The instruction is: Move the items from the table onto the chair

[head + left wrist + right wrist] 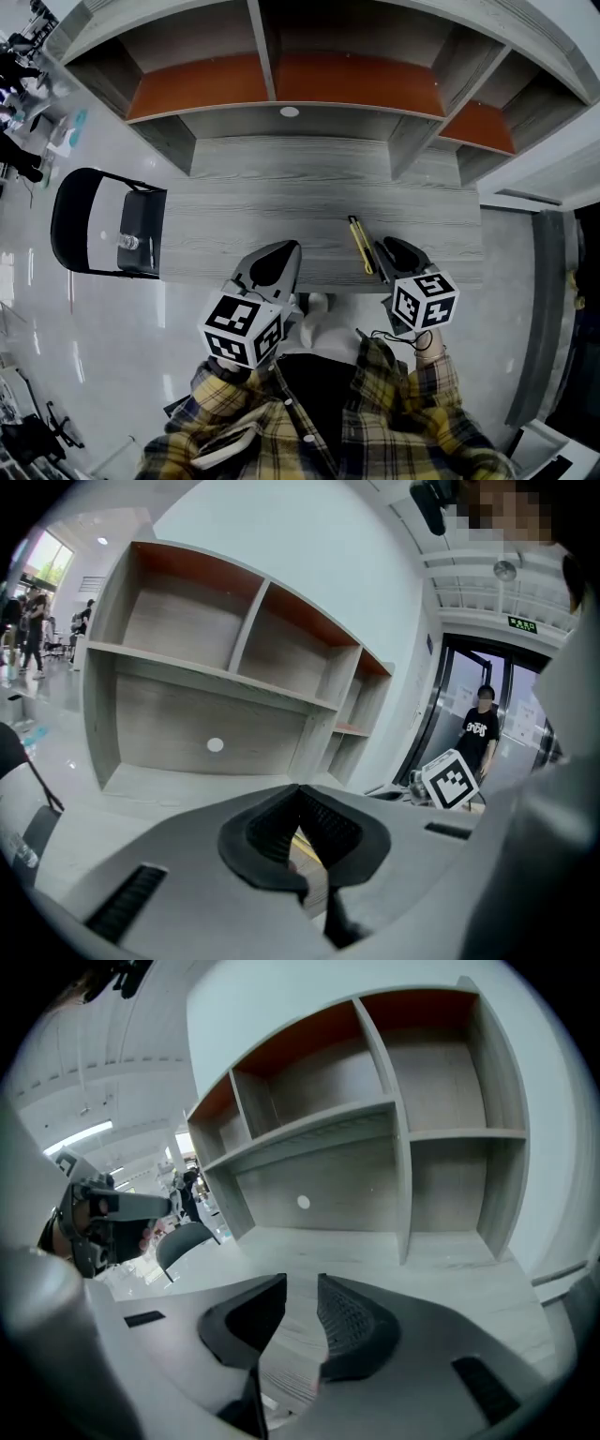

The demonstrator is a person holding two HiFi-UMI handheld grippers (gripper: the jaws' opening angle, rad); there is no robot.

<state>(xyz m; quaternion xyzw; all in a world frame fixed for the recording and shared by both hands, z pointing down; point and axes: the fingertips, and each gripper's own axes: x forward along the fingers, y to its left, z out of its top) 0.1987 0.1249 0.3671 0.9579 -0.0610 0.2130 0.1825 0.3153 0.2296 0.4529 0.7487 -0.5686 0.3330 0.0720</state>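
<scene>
Lying on the grey bench (262, 206), the yellow tool (361, 246) sits just left of my right tongs (401, 253), whose jaws stand narrowly apart with nothing between them. My left tongs (278, 262), closed and empty, are further left. At frame left, a black chair (145, 211) carries a bottle (129, 243); shelves (281, 84) fill the top.

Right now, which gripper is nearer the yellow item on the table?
Right. The right gripper is just beside the yellow item, on its right; the left gripper is farther away, off to its left.
</scene>
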